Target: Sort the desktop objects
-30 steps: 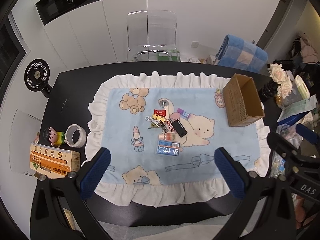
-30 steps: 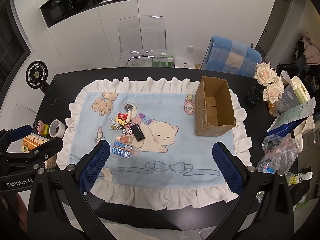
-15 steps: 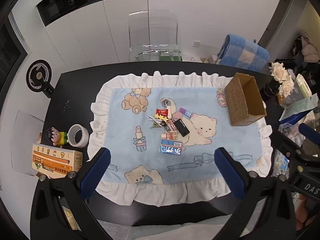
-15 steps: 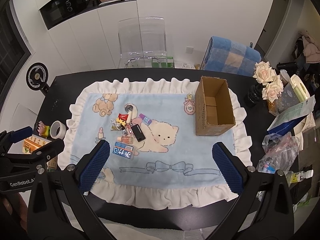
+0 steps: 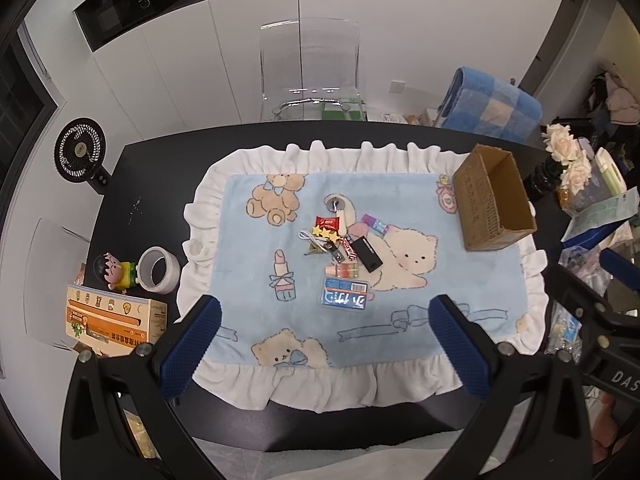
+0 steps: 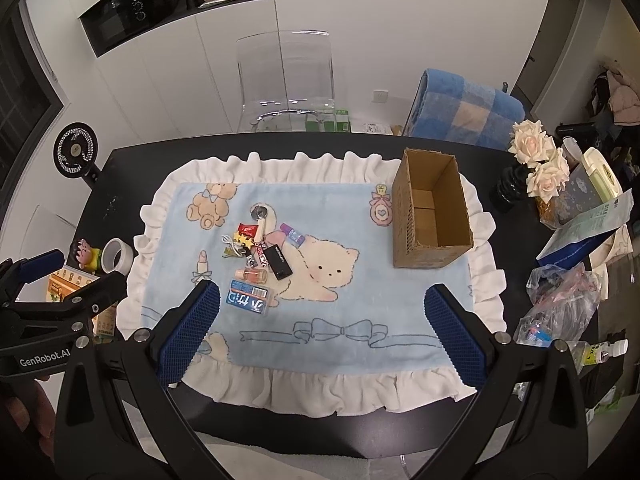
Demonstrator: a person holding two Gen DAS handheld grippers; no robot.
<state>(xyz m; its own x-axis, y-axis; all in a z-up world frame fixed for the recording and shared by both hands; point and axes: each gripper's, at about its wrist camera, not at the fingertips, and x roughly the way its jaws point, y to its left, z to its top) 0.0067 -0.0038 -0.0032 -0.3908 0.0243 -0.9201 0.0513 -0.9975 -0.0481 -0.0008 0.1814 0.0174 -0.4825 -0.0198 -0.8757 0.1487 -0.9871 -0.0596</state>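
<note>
Both grippers' fingers [image 5: 191,344] [image 6: 454,336] spread wide, empty, above the blanket [image 6: 400,296].

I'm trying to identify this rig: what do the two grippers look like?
Both the left gripper and right gripper have black frames, silver bolts and two blue, grid-textured pads. White lettering reads GenRobot.AI on the left one.

In the heap of small items [image 5: 340,244] at the mat's centre, pieces overlap and most are too small to name, and the print on the blue card [image 5: 345,298] at its 6 o'clock edge cannot be read. The orange box [image 5: 112,320] at 8 o'clock is partly hidden behind the left gripper's frame. At 4 o'clock in the right wrist view, the contents of the clear plastic bag [image 6: 560,304] are an indistinct jumble.
</note>
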